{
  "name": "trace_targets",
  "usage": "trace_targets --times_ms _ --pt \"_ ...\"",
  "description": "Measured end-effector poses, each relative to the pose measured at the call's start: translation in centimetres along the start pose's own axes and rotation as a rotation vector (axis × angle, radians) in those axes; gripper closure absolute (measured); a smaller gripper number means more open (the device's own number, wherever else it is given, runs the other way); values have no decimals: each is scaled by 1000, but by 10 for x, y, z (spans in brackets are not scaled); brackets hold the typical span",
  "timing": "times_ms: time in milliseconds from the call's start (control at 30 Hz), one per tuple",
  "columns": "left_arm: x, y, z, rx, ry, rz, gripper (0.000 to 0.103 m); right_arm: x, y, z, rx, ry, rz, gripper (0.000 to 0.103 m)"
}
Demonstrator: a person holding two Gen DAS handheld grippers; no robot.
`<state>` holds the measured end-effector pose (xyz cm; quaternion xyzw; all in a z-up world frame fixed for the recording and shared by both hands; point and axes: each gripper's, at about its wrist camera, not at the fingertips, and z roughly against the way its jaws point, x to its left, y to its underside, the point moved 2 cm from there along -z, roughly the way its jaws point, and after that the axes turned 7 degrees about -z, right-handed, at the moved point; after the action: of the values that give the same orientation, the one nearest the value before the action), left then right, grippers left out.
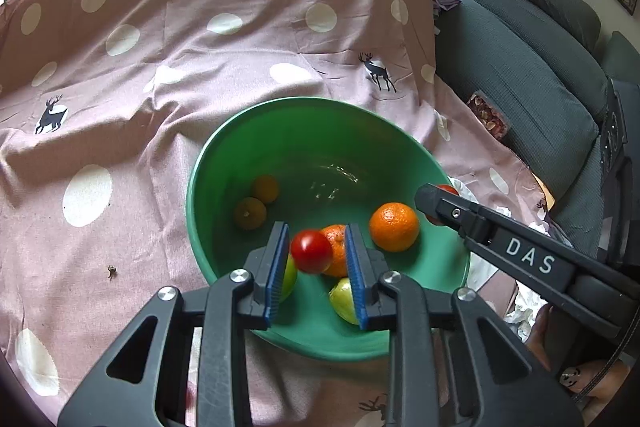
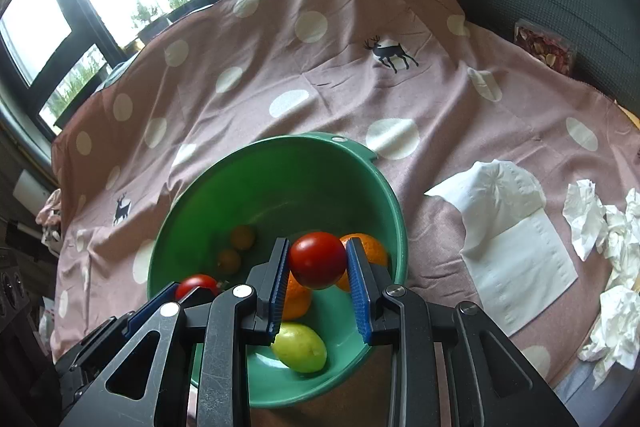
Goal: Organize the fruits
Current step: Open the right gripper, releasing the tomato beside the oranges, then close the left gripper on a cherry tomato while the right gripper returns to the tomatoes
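Each gripper, left [image 1: 316, 251] and right [image 2: 318, 261], hangs over the green bowl [image 1: 256, 131], fingers clamped on a tomato; oranges [image 1: 394, 227] and limes [image 2: 300, 347] are already inside.

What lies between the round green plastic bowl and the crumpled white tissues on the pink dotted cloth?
A flat white paper napkin lies on the cloth between green bowl and crumpled tissues, seen in the right wrist view.

Glossy green plastic bowl [image 1: 280, 131], shiny smooth red tomato [image 2: 318, 259], dimpled orange [image 1: 394, 227] at three o'clock, matt wrinkled cloth [image 1: 180, 39], crumpled paper tissues [image 2: 608, 223]
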<state>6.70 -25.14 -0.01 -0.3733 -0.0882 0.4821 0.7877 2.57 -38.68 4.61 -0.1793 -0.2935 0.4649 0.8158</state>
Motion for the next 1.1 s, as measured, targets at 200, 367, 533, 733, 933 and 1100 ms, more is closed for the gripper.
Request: trace_targets --times_ms 200,367,533,733,933,1100 --pt "3 1 10 -14 -3 -1 74 3 0 3 0 0 8 73" --pt "13 3 30 -34 -22 12 71 8 1 6 -6 -6 15 63" --pt "32 7 60 -68 -68 36 60 21 3 12 -20 -35 42 61" --pt "65 27 85 -48 -140 73 48 45 10 14 12 -143 98 48" --pt "94 64 77 50 -122 148 50 77 24 17 51 -285 164 42" --pt "98 84 54 163 -19 197 60 95 33 15 72 -317 201 42"
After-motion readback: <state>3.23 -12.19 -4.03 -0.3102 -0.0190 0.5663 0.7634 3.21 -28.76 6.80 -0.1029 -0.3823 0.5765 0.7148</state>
